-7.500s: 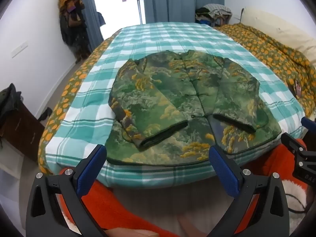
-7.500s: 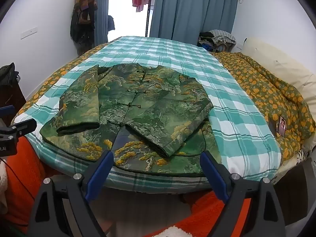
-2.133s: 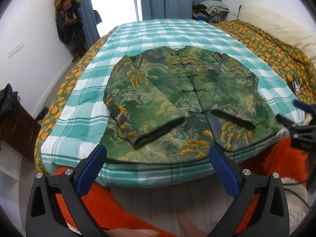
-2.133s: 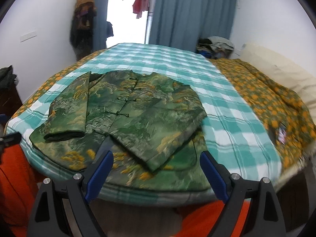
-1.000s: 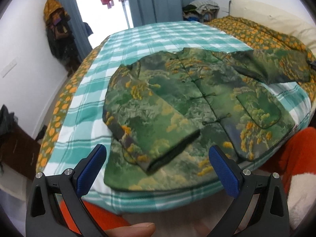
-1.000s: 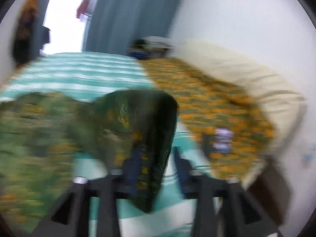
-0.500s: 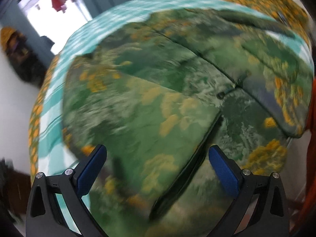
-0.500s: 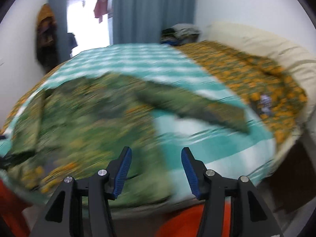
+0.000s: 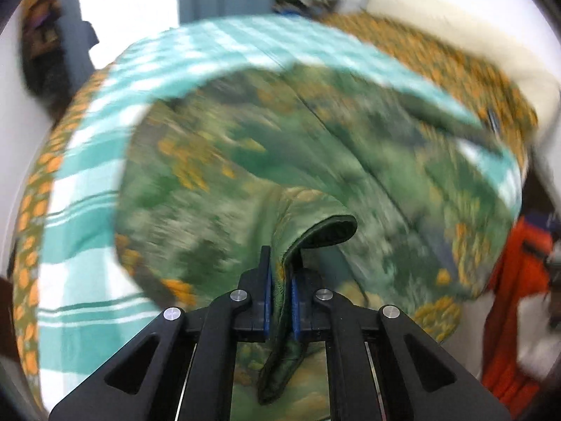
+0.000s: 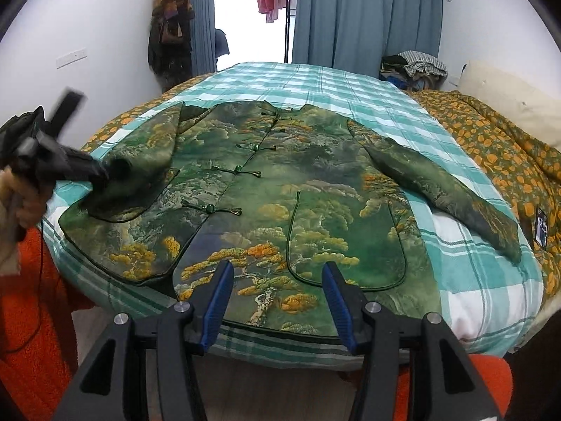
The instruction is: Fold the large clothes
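A green jacket point(image 10: 280, 189) with orange tree print lies face up on the bed, buttons closed. Its right sleeve point(image 10: 441, 189) lies spread out to the right over the checked blanket. My left gripper point(image 9: 280, 291) is shut on the cuff of the left sleeve point(image 9: 315, 231), lifted off the jacket; it also shows in the right wrist view point(image 10: 70, 168) at the jacket's left side. My right gripper point(image 10: 277, 294) is open and empty, low in front of the jacket's hem.
The bed has a teal checked blanket point(image 10: 315, 80) over an orange-flowered quilt point(image 10: 491, 133). A small dark phone point(image 10: 541, 226) lies at the bed's right edge. Clothes pile point(image 10: 413, 66) at the far right, hung coats point(image 10: 171, 28) on the left wall.
The right gripper pulled the right sleeve out to the side, let go and drew back. The left gripper moved in and closed on the left sleeve's cuff, lifting it.
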`<action>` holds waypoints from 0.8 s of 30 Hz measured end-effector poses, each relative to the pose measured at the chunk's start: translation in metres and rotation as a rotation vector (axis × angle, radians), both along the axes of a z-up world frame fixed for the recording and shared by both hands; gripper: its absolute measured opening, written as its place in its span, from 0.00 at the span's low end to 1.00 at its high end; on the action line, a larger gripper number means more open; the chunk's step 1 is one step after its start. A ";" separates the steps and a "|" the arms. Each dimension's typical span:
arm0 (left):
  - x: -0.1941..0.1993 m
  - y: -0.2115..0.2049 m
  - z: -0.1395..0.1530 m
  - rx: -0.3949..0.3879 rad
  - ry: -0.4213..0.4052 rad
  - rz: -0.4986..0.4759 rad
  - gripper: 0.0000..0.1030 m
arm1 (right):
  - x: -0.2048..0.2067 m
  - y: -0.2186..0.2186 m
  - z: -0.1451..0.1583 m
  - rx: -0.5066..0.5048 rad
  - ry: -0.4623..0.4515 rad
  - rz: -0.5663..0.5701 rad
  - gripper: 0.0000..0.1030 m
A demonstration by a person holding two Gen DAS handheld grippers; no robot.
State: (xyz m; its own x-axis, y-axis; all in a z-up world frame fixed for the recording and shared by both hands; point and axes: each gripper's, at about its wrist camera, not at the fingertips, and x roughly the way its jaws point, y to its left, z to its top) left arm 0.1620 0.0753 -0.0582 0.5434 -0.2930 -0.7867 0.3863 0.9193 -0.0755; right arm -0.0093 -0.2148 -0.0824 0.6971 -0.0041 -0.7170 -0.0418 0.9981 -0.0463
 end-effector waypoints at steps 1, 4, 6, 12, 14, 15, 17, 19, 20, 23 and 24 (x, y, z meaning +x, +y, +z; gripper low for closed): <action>0.002 0.014 0.011 -0.019 -0.016 0.035 0.06 | -0.002 0.001 0.001 -0.001 -0.003 -0.004 0.52; 0.008 0.072 0.044 -0.059 -0.072 0.172 0.06 | -0.007 0.002 0.003 0.001 -0.014 -0.015 0.52; 0.009 0.116 0.061 -0.051 -0.111 0.294 0.06 | -0.007 0.001 0.003 0.004 -0.015 -0.022 0.52; -0.001 0.259 0.072 0.015 -0.147 0.767 0.25 | -0.008 -0.004 0.004 0.025 -0.020 -0.039 0.52; -0.017 0.292 0.064 0.036 -0.145 0.908 0.35 | -0.008 -0.010 0.004 0.040 -0.020 -0.059 0.52; -0.026 0.299 0.060 0.030 -0.143 0.939 0.40 | -0.007 -0.014 0.003 0.050 -0.015 -0.071 0.52; -0.041 0.298 0.051 0.010 -0.133 0.944 0.51 | -0.005 -0.023 0.000 0.063 0.000 -0.102 0.52; -0.051 0.281 0.041 -0.008 -0.107 0.896 0.62 | -0.001 -0.036 -0.003 0.077 0.020 -0.144 0.52; -0.054 0.266 0.035 -0.026 -0.085 0.846 0.68 | 0.002 -0.043 -0.004 0.085 0.029 -0.162 0.52; -0.052 0.213 0.012 -0.120 0.017 0.640 0.81 | 0.014 -0.078 -0.010 0.131 0.075 -0.227 0.61; -0.048 0.195 0.005 -0.142 0.052 0.580 0.83 | 0.020 -0.094 -0.014 0.138 0.096 -0.257 0.65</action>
State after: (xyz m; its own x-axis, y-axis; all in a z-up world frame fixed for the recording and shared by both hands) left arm 0.1143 0.2705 -0.0533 0.6077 -0.0645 -0.7916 -0.1829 0.9586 -0.2184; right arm 0.0103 -0.3093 -0.0959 0.6149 -0.0695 -0.7855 0.2153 0.9731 0.0824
